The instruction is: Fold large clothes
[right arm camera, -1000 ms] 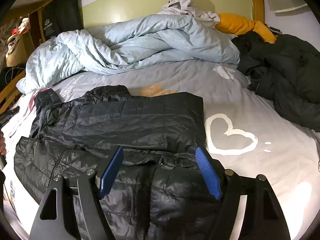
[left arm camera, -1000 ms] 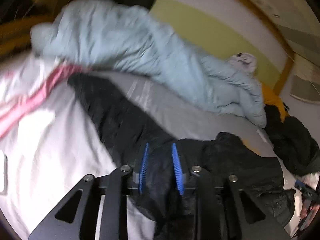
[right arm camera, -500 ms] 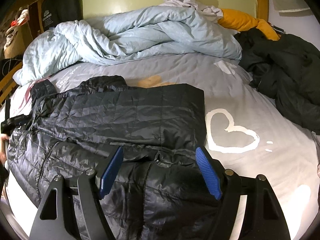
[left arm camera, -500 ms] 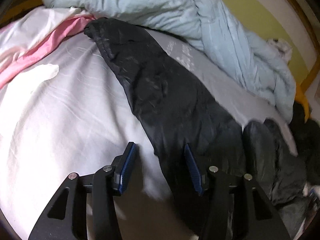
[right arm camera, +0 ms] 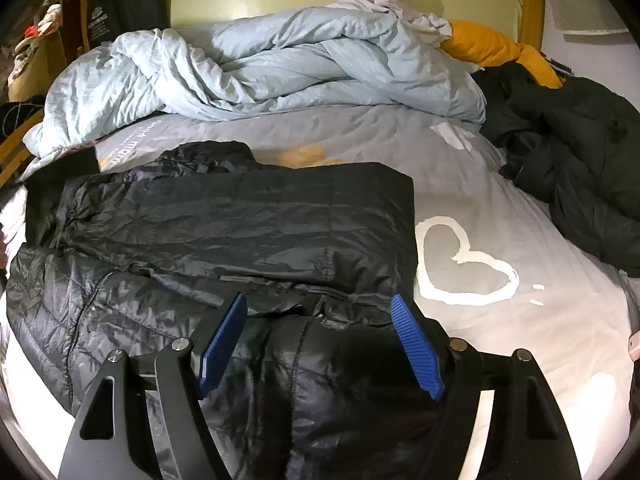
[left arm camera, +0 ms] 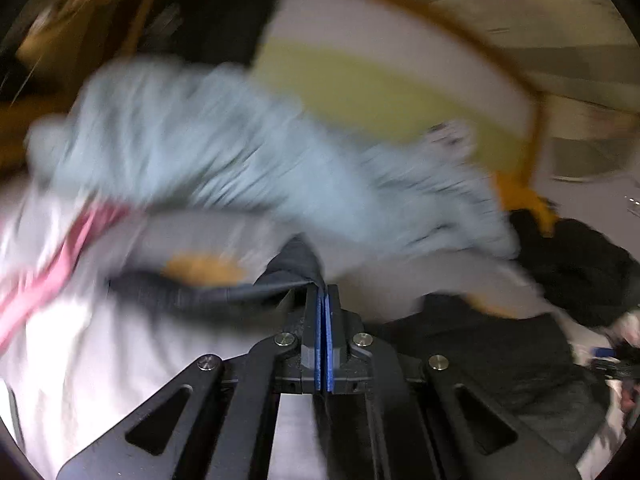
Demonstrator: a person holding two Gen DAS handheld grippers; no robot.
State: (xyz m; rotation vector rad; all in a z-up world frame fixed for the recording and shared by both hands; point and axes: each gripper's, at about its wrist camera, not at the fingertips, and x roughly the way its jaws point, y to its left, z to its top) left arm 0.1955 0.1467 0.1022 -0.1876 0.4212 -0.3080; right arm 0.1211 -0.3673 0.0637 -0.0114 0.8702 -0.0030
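Observation:
A black quilted puffer jacket (right arm camera: 240, 232) lies spread on the grey bed sheet (right arm camera: 500, 184), partly folded over itself. My right gripper (right arm camera: 318, 340) is open, its blue pads on either side of the jacket's near edge. In the blurred left wrist view my left gripper (left arm camera: 323, 300) is shut on a pinch of the jacket's dark fabric (left arm camera: 288, 276), which stretches away to the left above the sheet.
A crumpled light blue duvet (right arm camera: 260, 68) lies across the head of the bed. A second dark coat (right arm camera: 580, 152) and an orange pillow (right arm camera: 492, 46) are at the right. A white and pink sheet (left arm camera: 60, 264) lies at the left. A white heart (right arm camera: 460, 264) is printed beside the jacket.
My left gripper was open over the jacket's sleeve half a second ago; now it is shut on the fabric and moving fast, lifting it. The right gripper has hardly moved.

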